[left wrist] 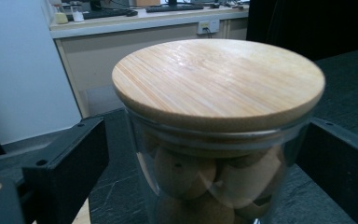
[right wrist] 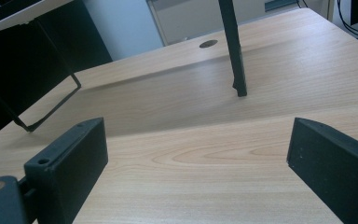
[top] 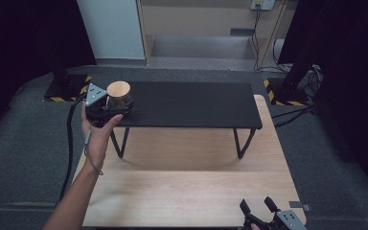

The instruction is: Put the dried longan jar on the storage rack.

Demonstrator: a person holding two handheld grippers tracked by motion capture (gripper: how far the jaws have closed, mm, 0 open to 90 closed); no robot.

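Observation:
A glass jar (top: 119, 97) with a round bamboo lid (left wrist: 218, 79) stands on the left end of a black raised shelf (top: 191, 103). It holds several pale wooden beads (left wrist: 182, 170). My left gripper (top: 122, 104), held by a hand at the shelf's left end, has its jaws on either side of the jar. In the left gripper view a narrow gap shows between the left pad (left wrist: 81, 163) and the glass, so it is open around the jar. My right gripper (top: 256, 204) is open and empty low over the wooden table (top: 187, 191), near its front right corner.
The shelf stands on thin black metal legs (right wrist: 235, 56) on the light wooden table. Grey carpet surrounds the table, and black stands and cables sit at the back left and right. A cable hole (right wrist: 208, 44) lies in the tabletop beyond the leg.

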